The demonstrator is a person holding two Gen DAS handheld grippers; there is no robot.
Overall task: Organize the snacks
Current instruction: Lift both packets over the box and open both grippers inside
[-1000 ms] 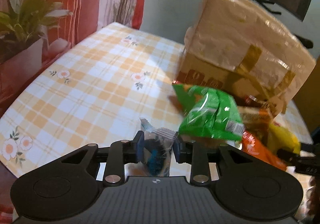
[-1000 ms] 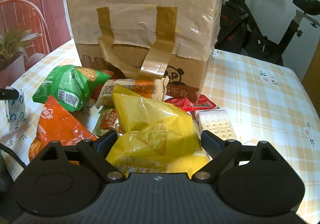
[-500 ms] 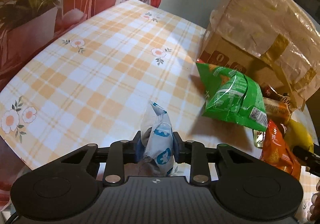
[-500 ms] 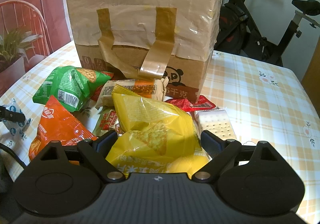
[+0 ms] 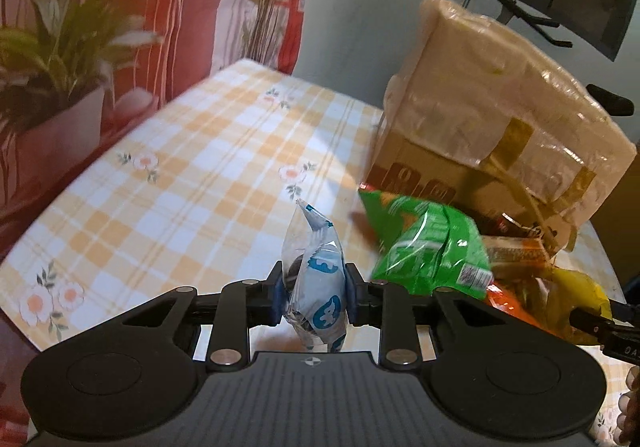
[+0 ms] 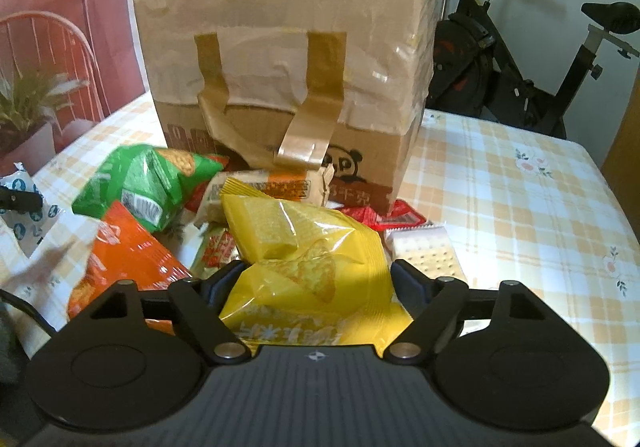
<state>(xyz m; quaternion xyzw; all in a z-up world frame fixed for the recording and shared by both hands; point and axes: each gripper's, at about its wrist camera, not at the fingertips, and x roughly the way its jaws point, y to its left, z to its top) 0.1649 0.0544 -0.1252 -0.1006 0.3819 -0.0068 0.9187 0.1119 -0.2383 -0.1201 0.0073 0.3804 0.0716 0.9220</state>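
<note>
My left gripper [image 5: 314, 293] is shut on a small white-and-blue snack packet [image 5: 316, 279] and holds it upright above the checked tablecloth [image 5: 180, 207]; the packet also shows at the left edge of the right wrist view [image 6: 20, 203]. My right gripper [image 6: 312, 283] is shut on a yellow chip bag [image 6: 304, 259] that fills the gap between its fingers. A green chip bag [image 6: 140, 183], an orange bag [image 6: 124, 267], a beige bar packet [image 6: 264, 191], red packets [image 6: 384, 217] and a white cracker pack [image 6: 428, 257] lie in a pile before the box.
A large taped cardboard box [image 6: 288, 87] stands behind the snack pile, mid-table. A potted plant [image 5: 52, 87] stands off the table's left side. An exercise bike [image 6: 520, 59] stands behind the table at right. Bare tablecloth lies to the right [image 6: 520, 227].
My left gripper has lifted and tilted up with the white-and-blue packet, which now stands upright. The right gripper holds the yellow bag as before, shifted slightly closer.
</note>
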